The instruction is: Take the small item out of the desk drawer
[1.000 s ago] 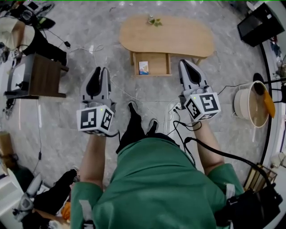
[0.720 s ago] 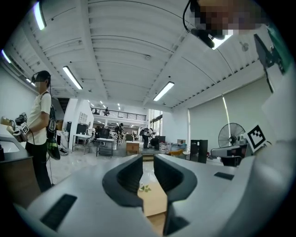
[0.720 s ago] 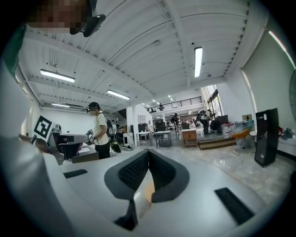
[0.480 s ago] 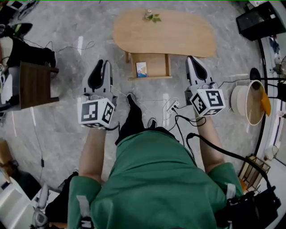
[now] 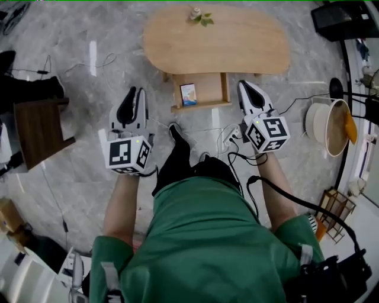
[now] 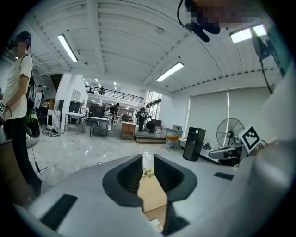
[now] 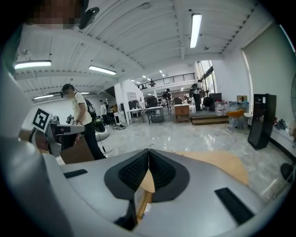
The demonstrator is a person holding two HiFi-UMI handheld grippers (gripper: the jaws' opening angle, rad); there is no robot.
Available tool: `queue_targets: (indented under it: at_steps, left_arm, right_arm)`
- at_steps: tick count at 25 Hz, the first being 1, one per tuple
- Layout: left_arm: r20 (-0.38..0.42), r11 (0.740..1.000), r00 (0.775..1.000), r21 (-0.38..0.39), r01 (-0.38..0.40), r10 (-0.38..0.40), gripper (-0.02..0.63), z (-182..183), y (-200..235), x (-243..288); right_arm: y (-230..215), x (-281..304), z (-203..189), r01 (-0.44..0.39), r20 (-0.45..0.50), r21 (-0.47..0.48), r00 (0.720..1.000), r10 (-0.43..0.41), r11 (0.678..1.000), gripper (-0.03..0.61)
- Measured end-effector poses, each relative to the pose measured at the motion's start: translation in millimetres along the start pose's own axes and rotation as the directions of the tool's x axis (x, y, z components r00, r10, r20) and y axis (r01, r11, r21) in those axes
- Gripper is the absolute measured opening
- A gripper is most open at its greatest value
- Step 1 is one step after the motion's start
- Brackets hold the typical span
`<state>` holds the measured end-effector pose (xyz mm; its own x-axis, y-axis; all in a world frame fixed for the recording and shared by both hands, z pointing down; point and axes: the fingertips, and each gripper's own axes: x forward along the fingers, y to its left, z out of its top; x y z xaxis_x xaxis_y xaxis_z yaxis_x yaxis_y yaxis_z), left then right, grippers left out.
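Observation:
A low oval wooden table stands ahead, its drawer pulled open toward me. In the drawer's left part lies a small blue-and-white item. My left gripper hovers over the floor left of the drawer, jaws a narrow gap apart with nothing between them. My right gripper is just right of the drawer's front corner, shut and empty. The left gripper view looks through its jaws' slot at the table's top. In the right gripper view the right gripper shows its tips meeting, the table behind.
A small potted plant sits at the table's far edge. A dark wooden side table is at the left, a round pale tub at the right. Cables and a power strip lie on the floor by my shoe.
Both grippers have come forward and lower toward the table, which now sits nearer in the head view. The right gripper has reached the drawer's right side. Neither gripper's jaws have changed.

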<state>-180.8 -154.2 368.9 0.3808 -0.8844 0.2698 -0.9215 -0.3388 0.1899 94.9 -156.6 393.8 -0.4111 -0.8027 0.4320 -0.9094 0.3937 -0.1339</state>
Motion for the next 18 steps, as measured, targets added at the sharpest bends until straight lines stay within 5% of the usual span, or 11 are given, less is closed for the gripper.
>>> queue_targets:
  at_steps: [10, 18]
  left_arm:
    - [-0.104, 1.000, 0.994, -0.009, 0.014, -0.015, 0.085, -60, 9, 49]
    - [-0.240, 0.999, 0.970, -0.030, -0.029, 0.021, 0.085, -162, 3, 98]
  right_arm:
    - [-6, 76, -88, -0.084, -0.159, 0.036, 0.983, 0.089, 0.996, 0.023]
    - [-42, 166, -237, -0.166, -0.362, 0.162, 0.907, 0.215, 0.973, 0.023]
